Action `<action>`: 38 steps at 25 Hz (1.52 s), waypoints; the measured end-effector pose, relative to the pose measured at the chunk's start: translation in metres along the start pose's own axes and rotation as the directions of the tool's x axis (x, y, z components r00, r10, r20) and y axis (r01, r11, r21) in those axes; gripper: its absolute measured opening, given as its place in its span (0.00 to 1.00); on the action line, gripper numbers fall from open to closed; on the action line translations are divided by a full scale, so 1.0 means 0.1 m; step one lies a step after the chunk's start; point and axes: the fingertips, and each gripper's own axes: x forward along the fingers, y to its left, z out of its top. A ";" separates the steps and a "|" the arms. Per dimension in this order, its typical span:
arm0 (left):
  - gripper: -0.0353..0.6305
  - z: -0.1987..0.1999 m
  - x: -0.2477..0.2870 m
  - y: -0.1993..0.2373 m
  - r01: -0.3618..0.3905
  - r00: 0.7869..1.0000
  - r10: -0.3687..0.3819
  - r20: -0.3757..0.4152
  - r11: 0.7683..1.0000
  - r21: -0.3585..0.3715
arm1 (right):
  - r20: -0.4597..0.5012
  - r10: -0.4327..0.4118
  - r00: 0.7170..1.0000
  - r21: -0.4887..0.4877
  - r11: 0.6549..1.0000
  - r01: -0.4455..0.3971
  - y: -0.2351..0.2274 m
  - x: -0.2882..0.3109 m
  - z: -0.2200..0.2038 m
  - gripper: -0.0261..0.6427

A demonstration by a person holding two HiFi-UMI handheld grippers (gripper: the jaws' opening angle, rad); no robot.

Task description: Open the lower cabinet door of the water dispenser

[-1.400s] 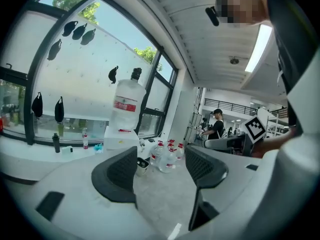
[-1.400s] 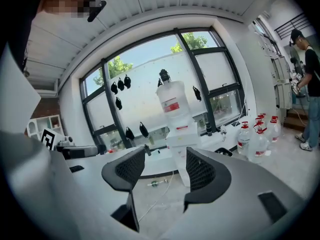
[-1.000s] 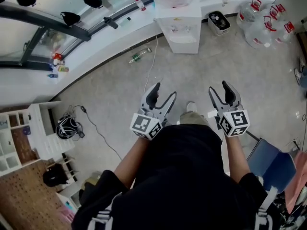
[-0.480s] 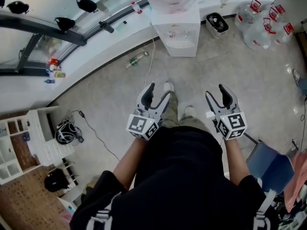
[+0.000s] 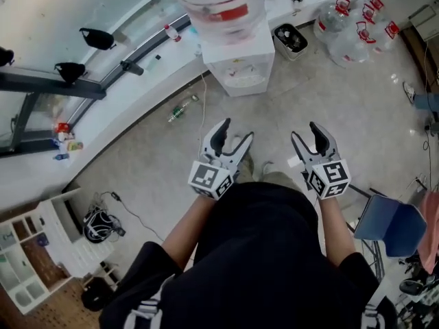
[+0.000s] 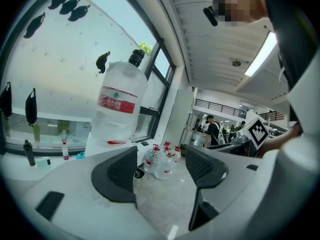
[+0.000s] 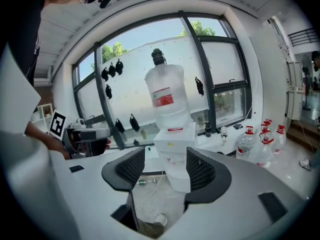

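Note:
The white water dispenser stands against the window ledge ahead, a large clear bottle with a red label on top. My left gripper and right gripper are held at waist height, both open and empty, well short of the dispenser. In the right gripper view the dispenser shows between the open jaws of that gripper, its lower front partly hidden by them. In the left gripper view, the left gripper has the bottle up to its left.
Several spare water bottles and a small bin sit right of the dispenser. A green bottle and a cable lie on the floor to its left. A blue chair is at my right, white shelves at my left.
The person has stepped toward the dispenser, which now looks larger and nearer. Both grippers stayed open and level in front of the body.

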 end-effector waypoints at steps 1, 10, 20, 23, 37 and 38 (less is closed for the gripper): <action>0.47 0.02 0.03 0.07 0.016 1.000 -0.016 -0.003 1.000 0.000 | -0.002 -0.017 1.000 0.009 1.000 0.017 0.00 0.08 0.02 0.38; 0.47 -0.13 0.43 0.44 0.209 0.974 -0.209 -0.088 0.978 0.001 | -0.046 -0.124 0.991 0.072 0.989 0.127 0.02 0.69 -0.08 0.38; 0.47 -0.36 0.81 0.43 0.131 0.987 -0.126 -0.097 0.990 0.049 | -0.076 -0.025 0.997 -0.013 1.000 0.024 -0.42 0.89 -0.58 0.38; 0.47 -0.78 0.94 0.33 0.087 0.988 -0.080 -0.132 0.995 0.055 | -0.099 0.006 0.995 -0.022 1.000 -0.008 -0.66 0.95 -0.99 0.38; 0.47 -2.46 1.93 0.63 -0.029 0.995 0.033 -0.099 0.999 0.044 | -0.077 0.060 0.995 0.025 0.998 -0.059 -1.66 2.20 -2.73 0.38; 0.47 -2.63 1.99 0.73 -0.030 0.993 0.036 -0.108 0.998 0.054 | -0.061 0.060 0.996 0.026 0.998 -0.058 -1.73 2.34 -2.85 0.38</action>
